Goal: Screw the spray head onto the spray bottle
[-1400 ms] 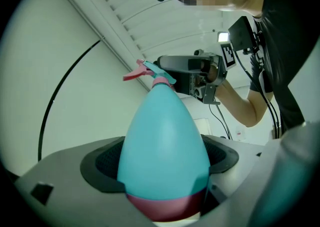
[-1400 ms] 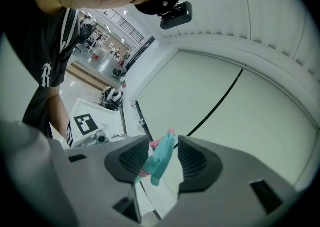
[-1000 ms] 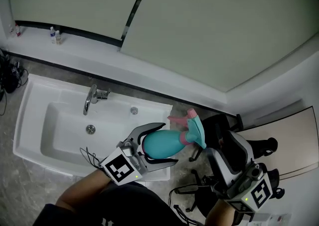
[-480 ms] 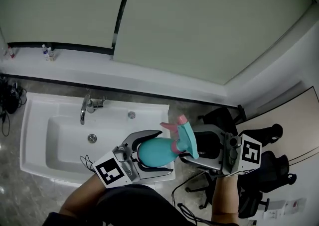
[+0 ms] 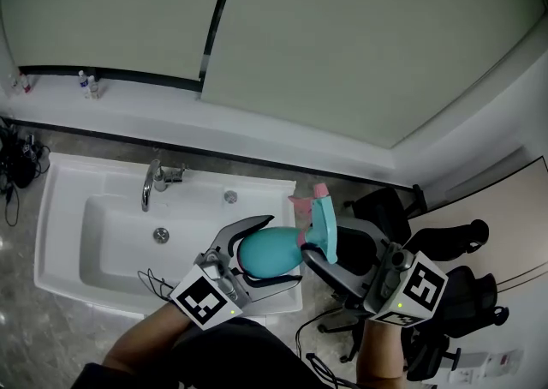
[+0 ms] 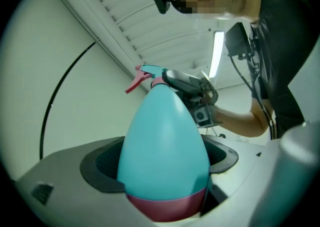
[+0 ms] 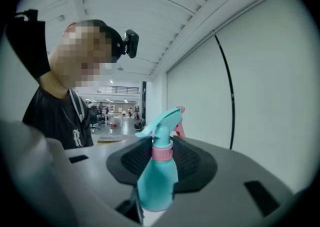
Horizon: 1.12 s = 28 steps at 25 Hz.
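While the left tongs [image 5: 281,248] clamp the teal bottle [image 5: 261,254] sideways over the sink's [image 5: 64,207] right edge, the right tongs [image 5: 315,252], their jaws having just been closing, pinch the spray head [image 5: 323,223] on its neck

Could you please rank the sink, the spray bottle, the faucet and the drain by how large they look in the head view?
1. sink, by far the largest.
2. spray bottle, though it is held nearer the camera, which makes it look bigger.
3. faucet.
4. drain, the smallest.
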Tool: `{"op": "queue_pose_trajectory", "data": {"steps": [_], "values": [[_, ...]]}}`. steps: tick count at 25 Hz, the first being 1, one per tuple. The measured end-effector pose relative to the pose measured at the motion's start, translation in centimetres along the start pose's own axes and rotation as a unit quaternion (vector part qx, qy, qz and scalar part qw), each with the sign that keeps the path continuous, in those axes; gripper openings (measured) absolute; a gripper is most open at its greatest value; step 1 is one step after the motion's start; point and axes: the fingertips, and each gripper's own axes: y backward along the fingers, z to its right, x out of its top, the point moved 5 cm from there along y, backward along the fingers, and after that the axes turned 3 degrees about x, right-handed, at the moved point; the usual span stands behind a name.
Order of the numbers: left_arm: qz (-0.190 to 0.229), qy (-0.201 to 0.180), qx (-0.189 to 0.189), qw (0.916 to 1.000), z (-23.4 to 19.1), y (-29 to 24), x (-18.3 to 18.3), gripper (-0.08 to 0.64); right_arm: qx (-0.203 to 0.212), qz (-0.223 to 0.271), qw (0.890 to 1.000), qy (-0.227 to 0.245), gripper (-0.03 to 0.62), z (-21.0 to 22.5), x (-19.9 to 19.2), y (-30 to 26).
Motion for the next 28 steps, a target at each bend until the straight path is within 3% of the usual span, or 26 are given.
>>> {"op": "queue_pose_trajectory", "data": {"steps": [5,15,19,28], "values": [[-0.012,-0.021,0.057,0.9981,-1.0,-0.4,-0.8,0.439,-0.093,-0.005,0.995,-0.019,0.129,0.9,-0.8,-0.7],[-0.028,-0.066,0.116,0.9907,-1.5,-0.7,-1.8,0.439,-0.172,-0.022,0.983,-0.060,0.129,1.6,-1.9,-0.8],[-0.026,-0.050,0.087,0.9946,-1.7,-0.4,-1.8,0.439,-0.180,-0.006,0.981,-0.065,0.129,1.4,-2.1,-1.2],[-0.016,-0.044,0.021,0.9987,-1.2,0.2,0.0,0.439,-0.122,0.067,0.989,-0.051,0.130,0.0,-0.9,-0.2]]}}
